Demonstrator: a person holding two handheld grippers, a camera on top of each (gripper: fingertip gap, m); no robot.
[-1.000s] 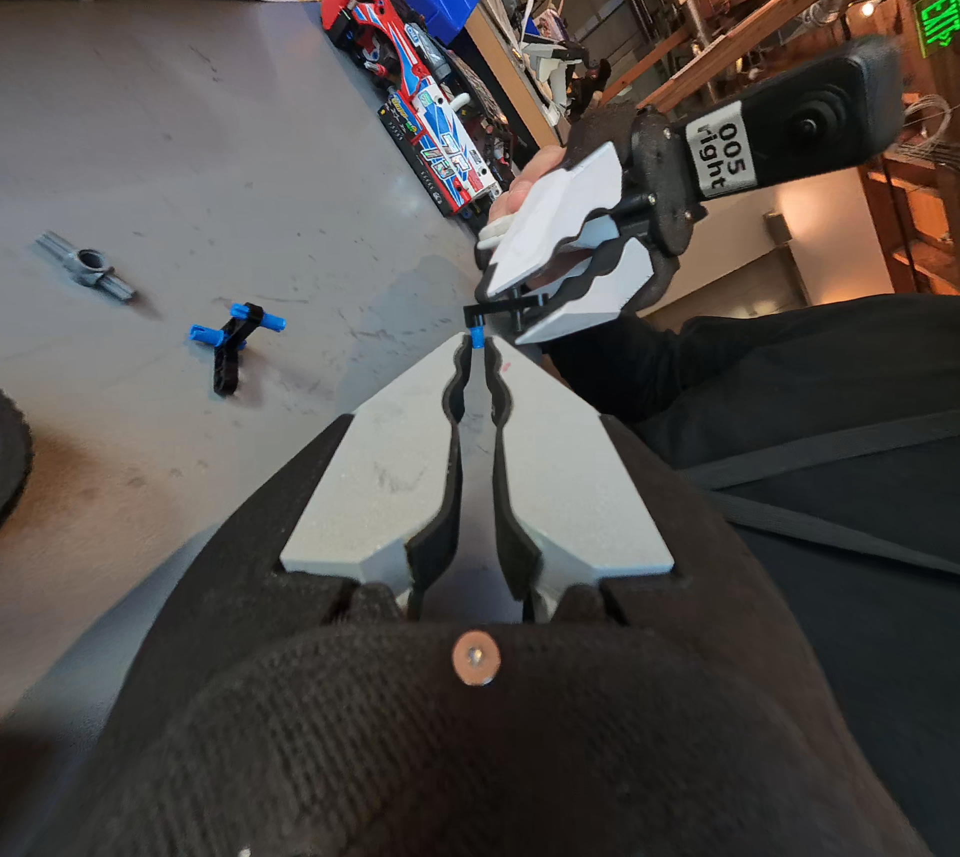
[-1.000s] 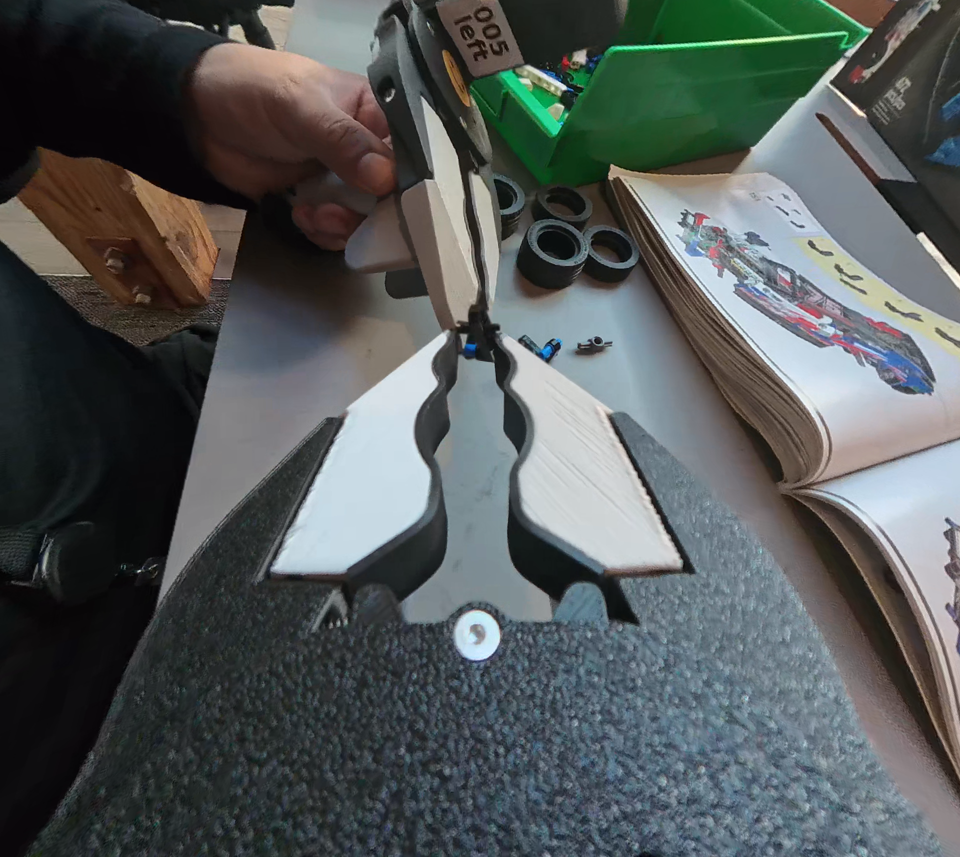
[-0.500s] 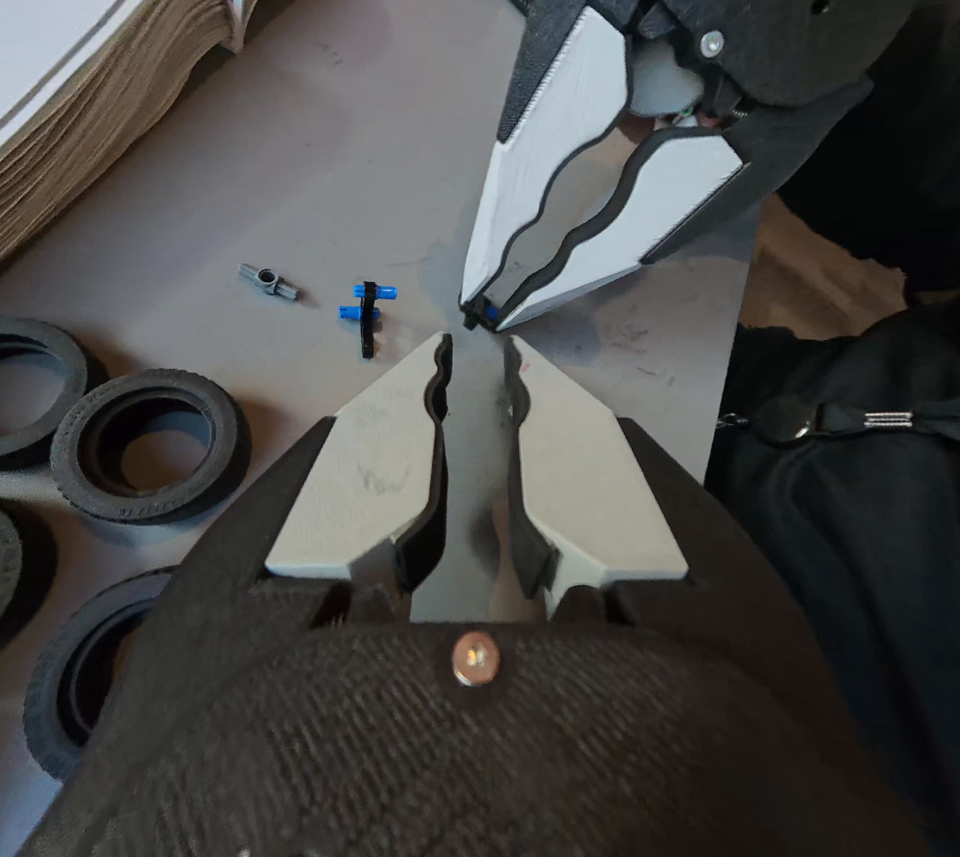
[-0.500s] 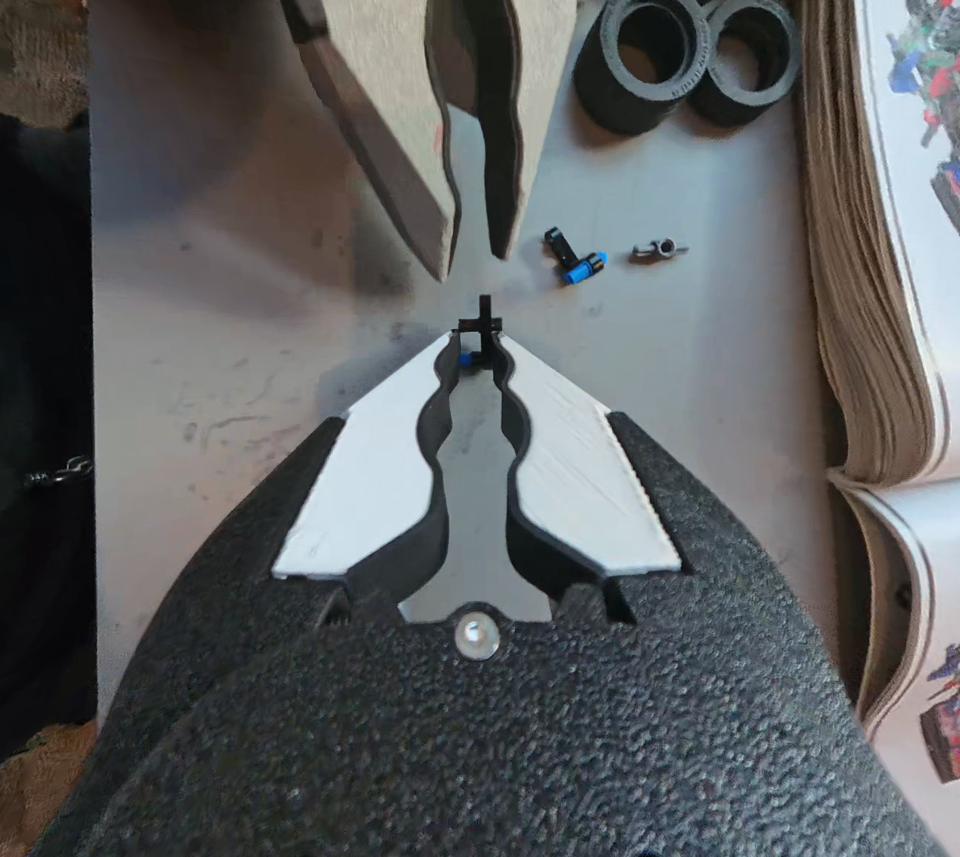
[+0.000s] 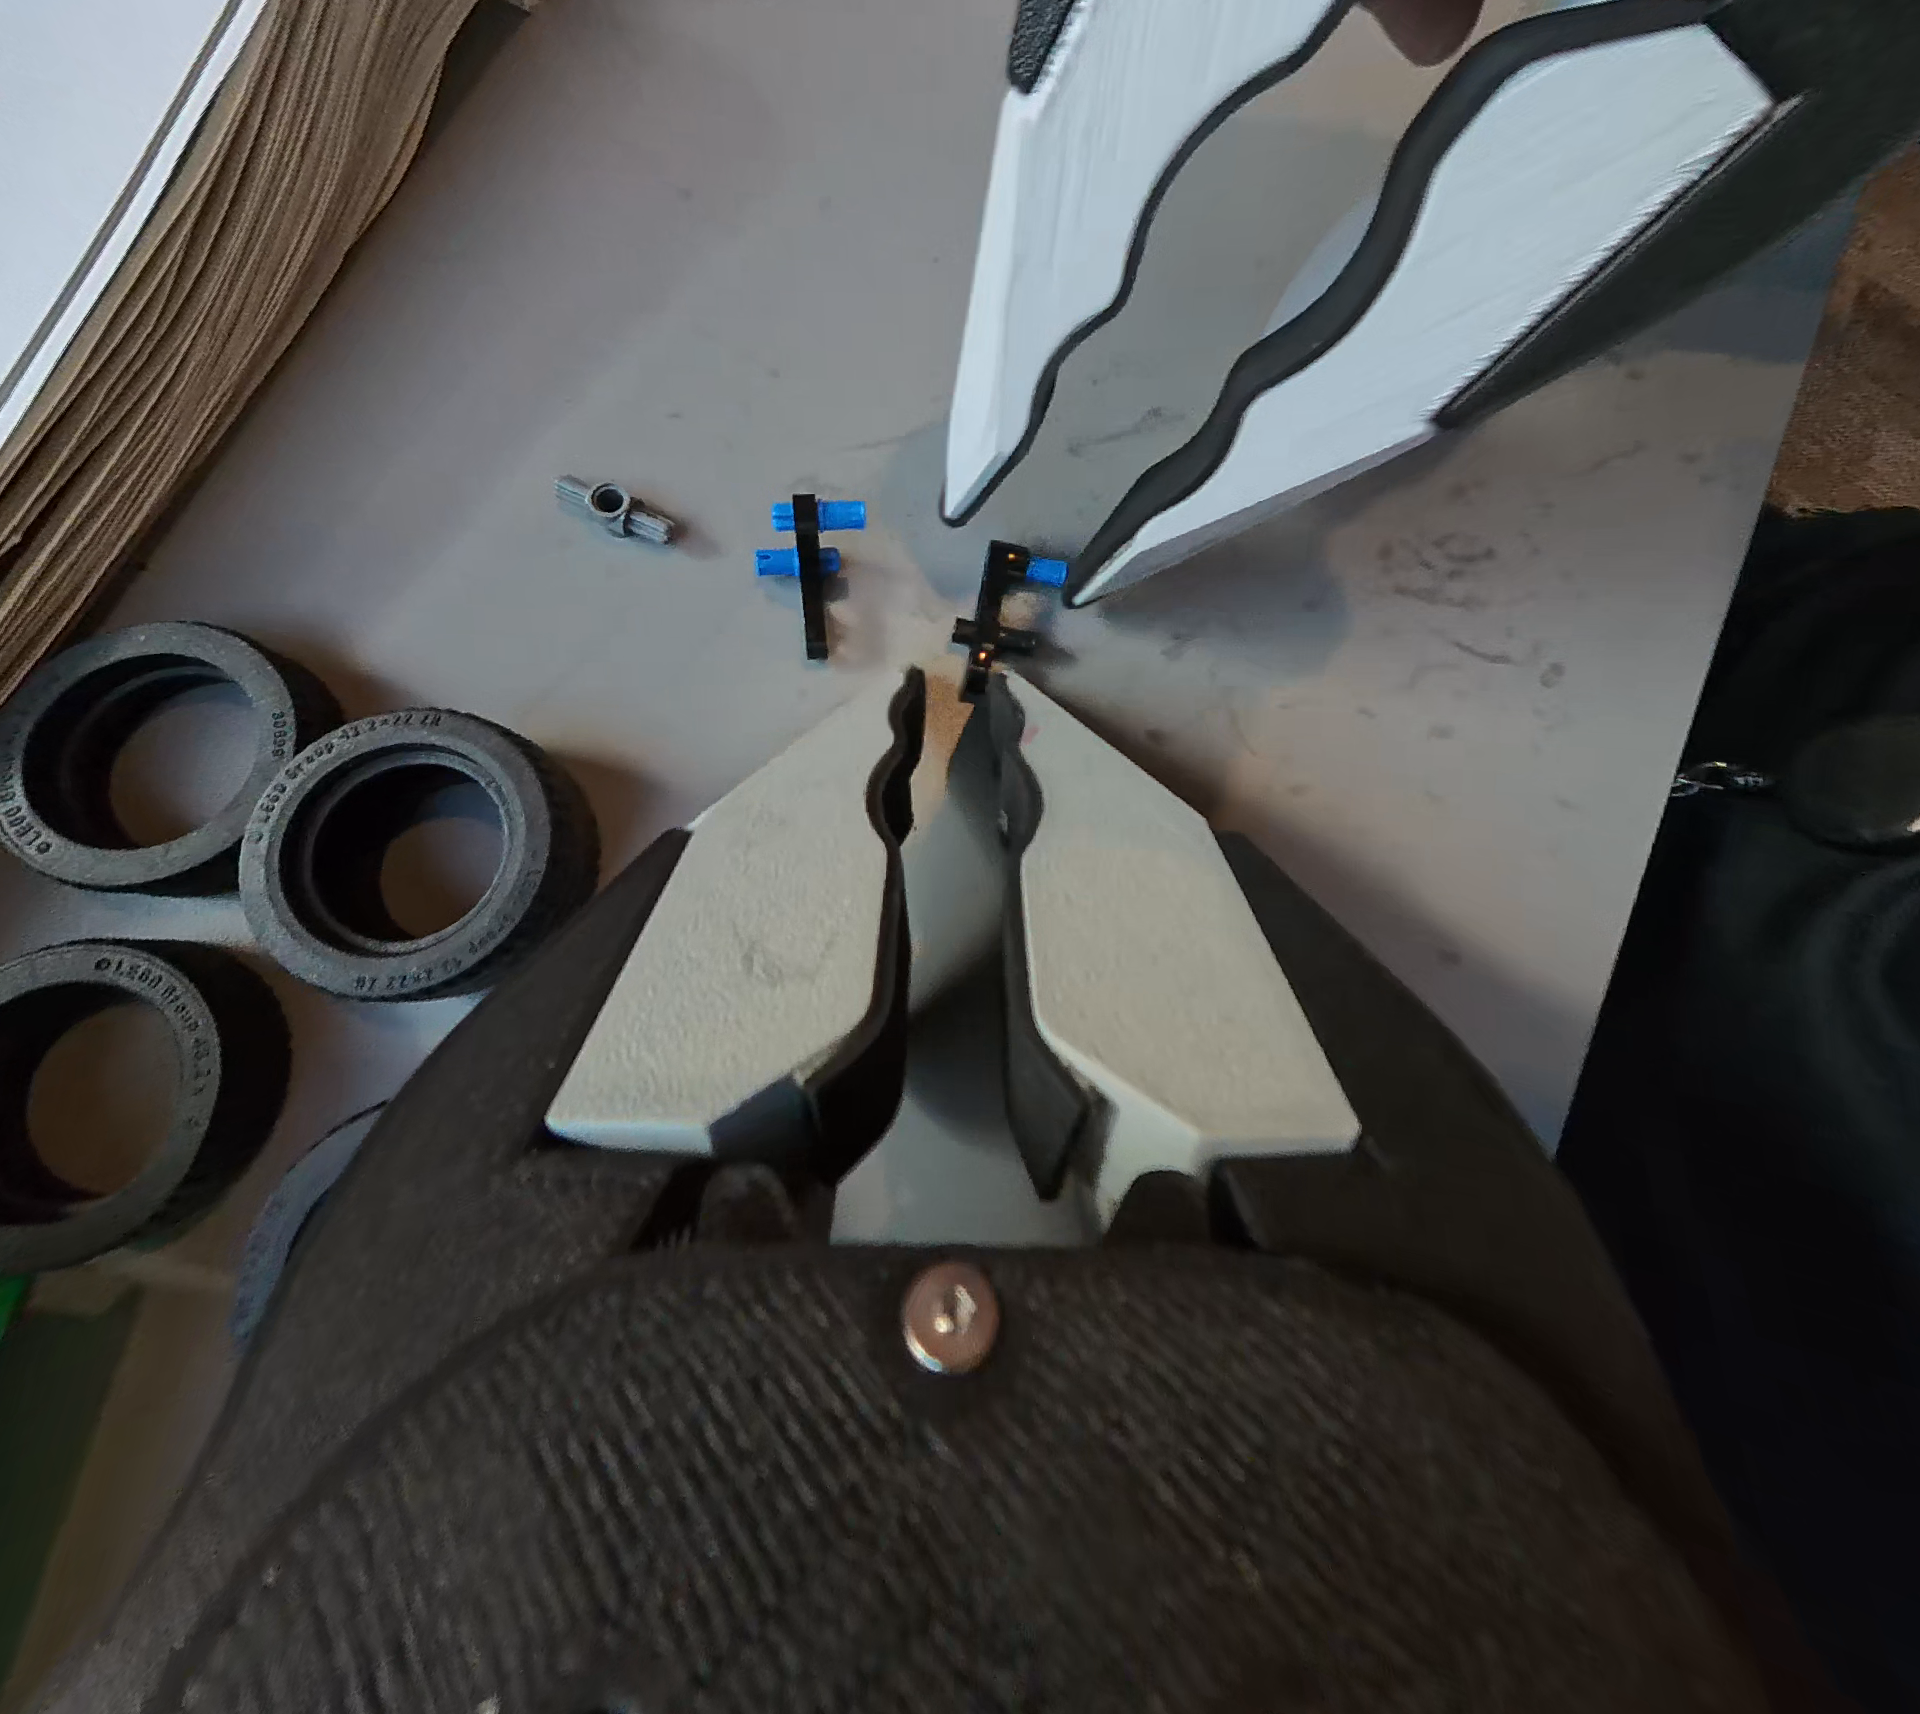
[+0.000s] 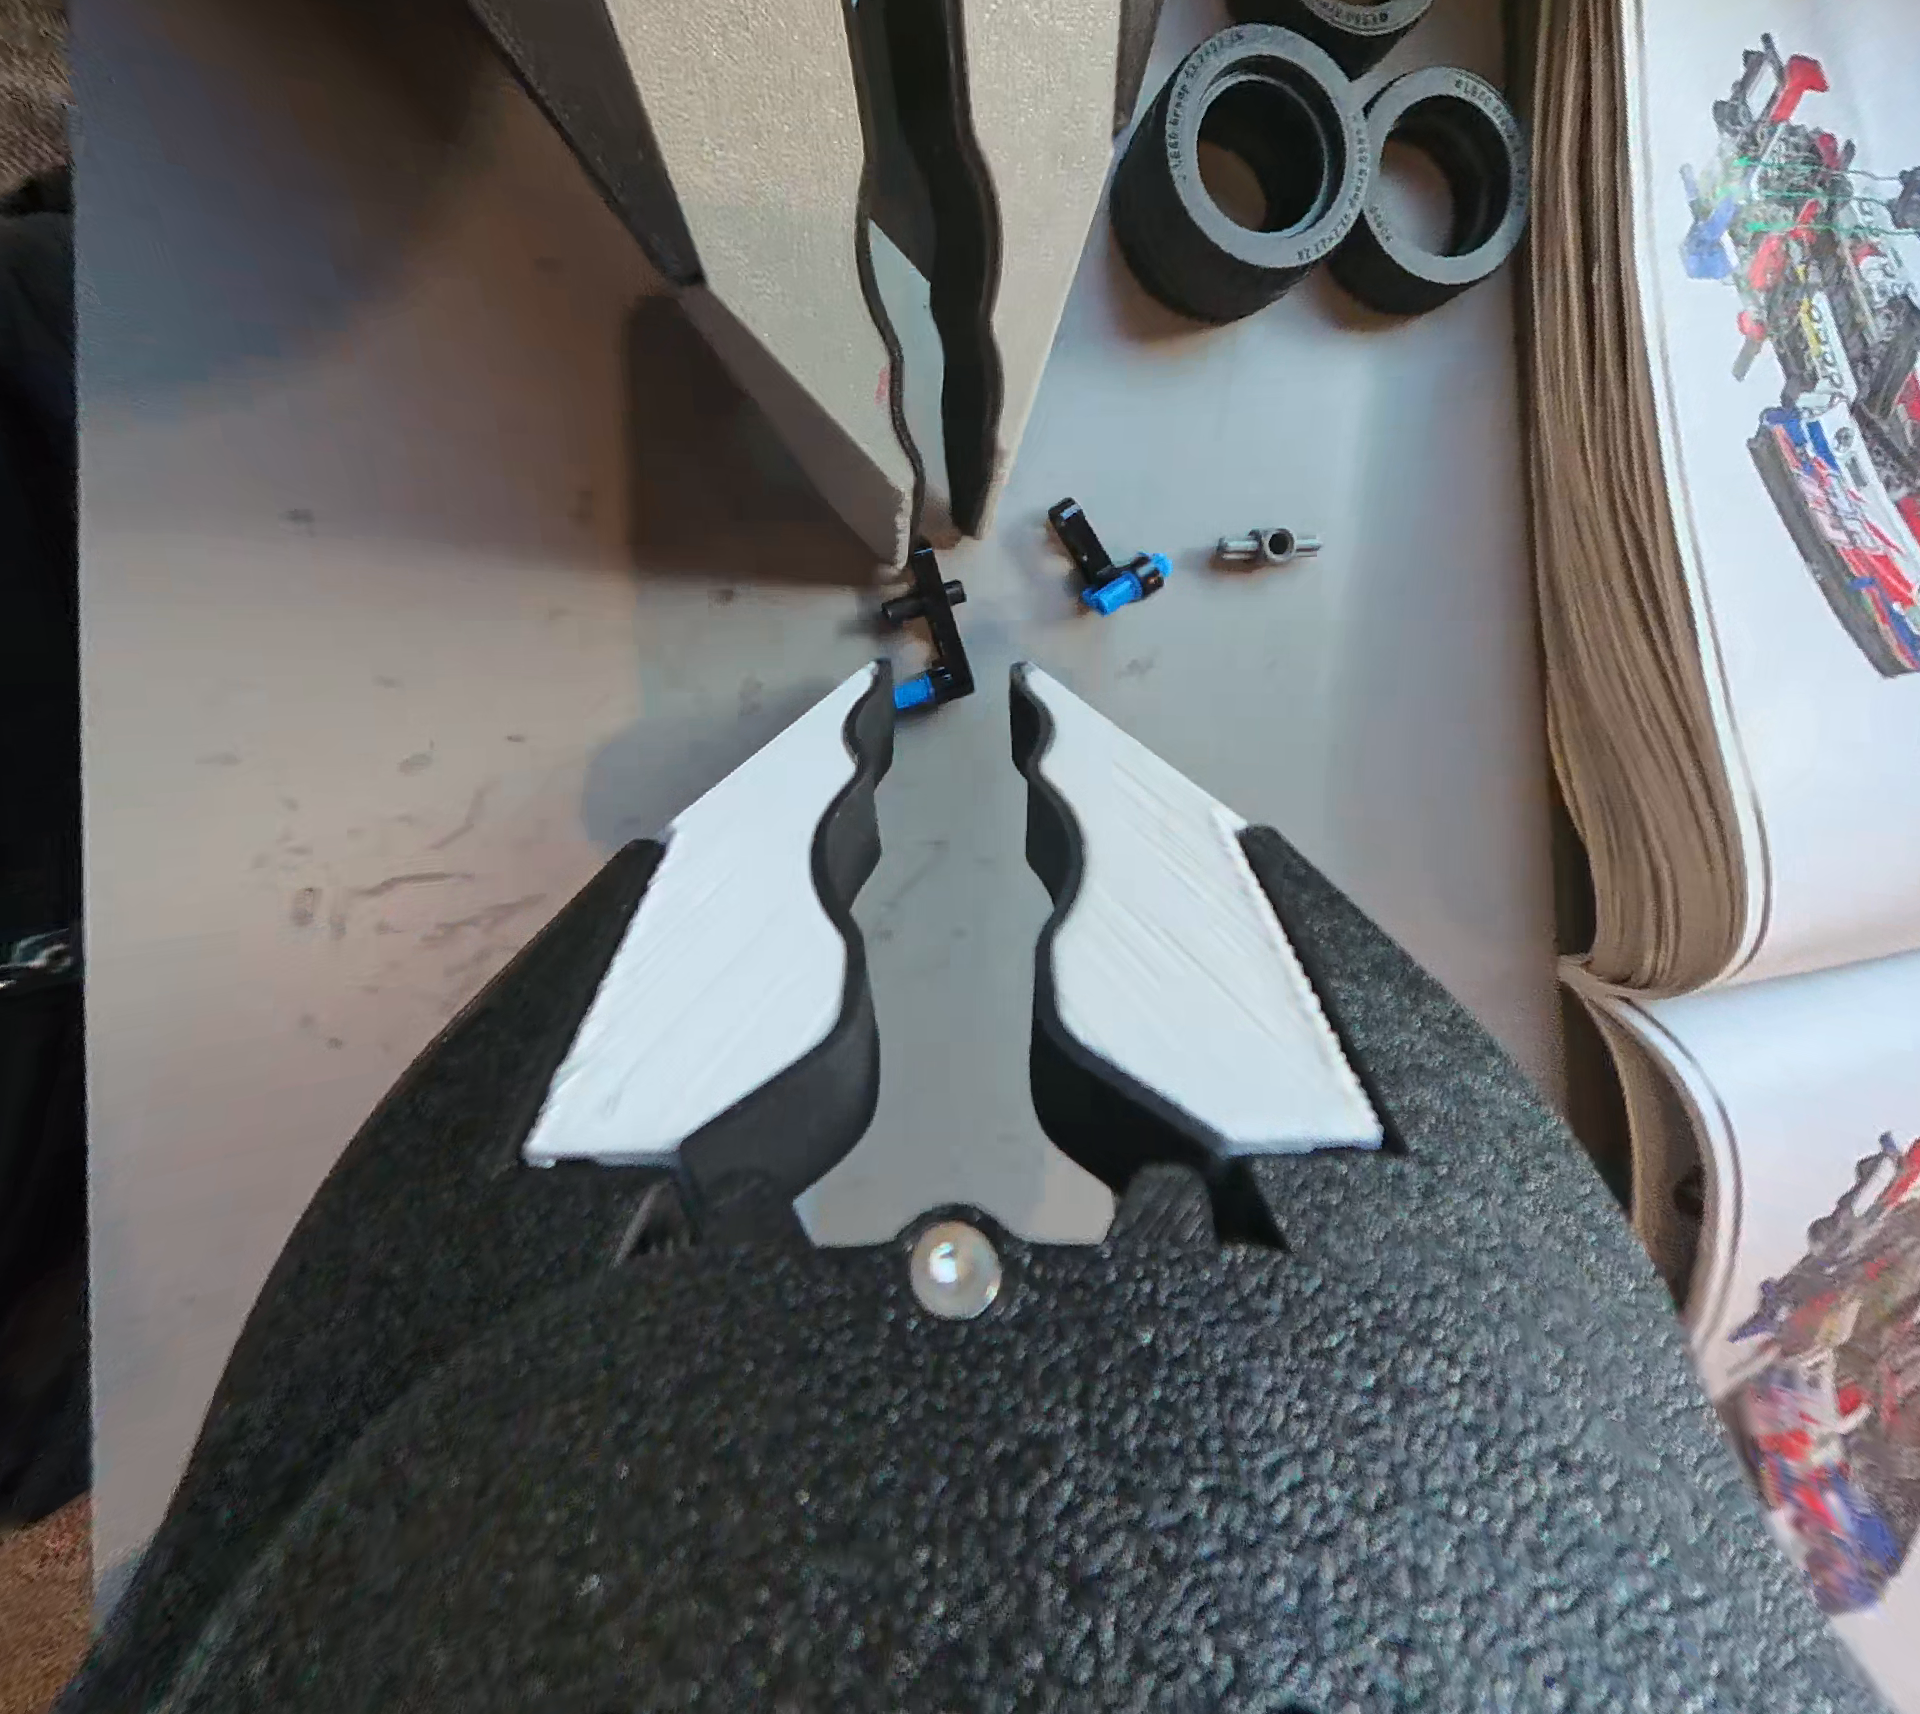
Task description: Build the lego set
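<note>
Beam: small black piece [image 5: 995,615] with a blue pin [image 5: 1047,570] and a black cross pin lies flat on the table [image 5: 623,241], between the two sets of tips, touching neither as far as I can tell.
Left gripper [image 5: 951,693]: fingers slightly apart, nothing between them; one tip sits just beside the beam's near end.
Right gripper [image 6: 951,677]: fingers apart and empty; its left tip is just beside the blue pin.
Step, as I judge it: the beam has just been put down, or is about to be re-gripped for its next pin.
Doing it well: come down square over the beam's flat sides, close on the black body and not on the pins, and keep the other tips off it so it does not skid or spin.
Second beam [image 5: 814,578]: black, with two blue pins, just beside the first, toward the book; easy to knock.
Grey connector [image 5: 615,509]: farther on along the same line.
Tyres [image 5: 400,864]: a cluster of black ones near the table's far side in the right wrist view, well apart from the beams.
Book [image 6: 1621,417]: thick manual lying open along the table's right side.
Edges: the table edge runs close on the person's side, with dark clothing beyond it.
Open room: bare table lies left of the beam in the right wrist view; retreat there.
</note>
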